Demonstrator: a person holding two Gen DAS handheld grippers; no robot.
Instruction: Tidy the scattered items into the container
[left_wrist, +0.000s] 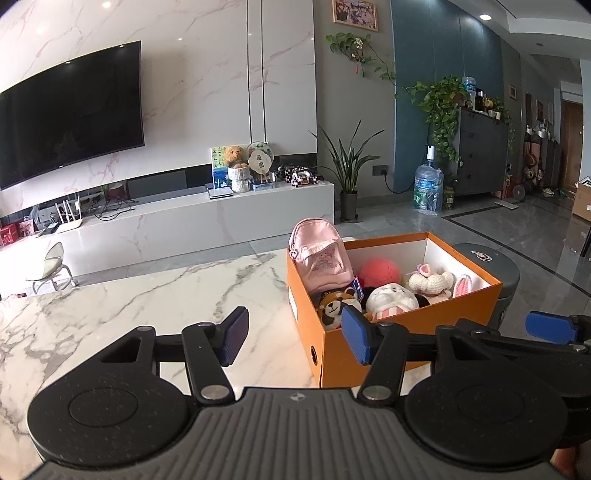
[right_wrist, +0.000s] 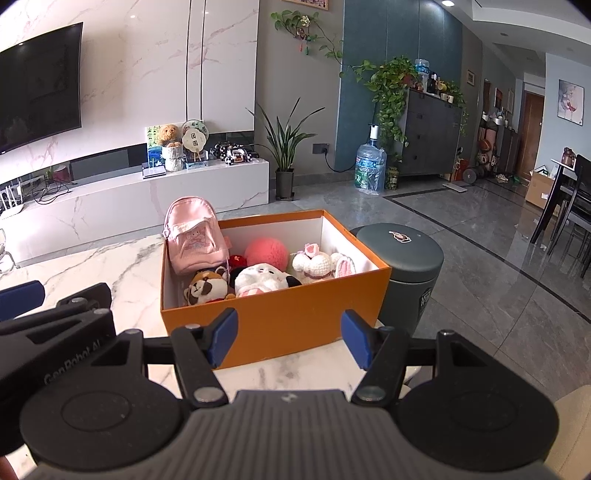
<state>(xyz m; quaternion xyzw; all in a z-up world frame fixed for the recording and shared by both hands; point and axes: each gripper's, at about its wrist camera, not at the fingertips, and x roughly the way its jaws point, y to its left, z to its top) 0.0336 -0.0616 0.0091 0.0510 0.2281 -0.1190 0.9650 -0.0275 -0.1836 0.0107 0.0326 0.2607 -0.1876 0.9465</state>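
Note:
An orange box (left_wrist: 417, 325) (right_wrist: 273, 325) stands on the marble table (left_wrist: 147, 295) (right_wrist: 122, 266). Inside it lie a small pink backpack (left_wrist: 319, 254) (right_wrist: 194, 236), a coral ball (left_wrist: 379, 272) (right_wrist: 266, 252), a brown plush dog (left_wrist: 334, 306) (right_wrist: 207, 288), a white plush (left_wrist: 391, 299) (right_wrist: 258, 278) and a crocheted bunny (left_wrist: 432, 281) (right_wrist: 317, 264). My left gripper (left_wrist: 295, 339) hangs open before the box's left near corner, nothing between its blue pads. My right gripper (right_wrist: 290, 339) stands open in front of the box's near wall, empty too. Each gripper's pad shows at the edge of the other's view.
A dark grey cylindrical bin (left_wrist: 491, 266) (right_wrist: 406, 273) stands right beside the box's far right end. Beyond the table are a white TV bench (left_wrist: 184, 221), a water jug (right_wrist: 370, 168), a potted plant (right_wrist: 284, 162) and dark chairs (right_wrist: 569, 206) at the right.

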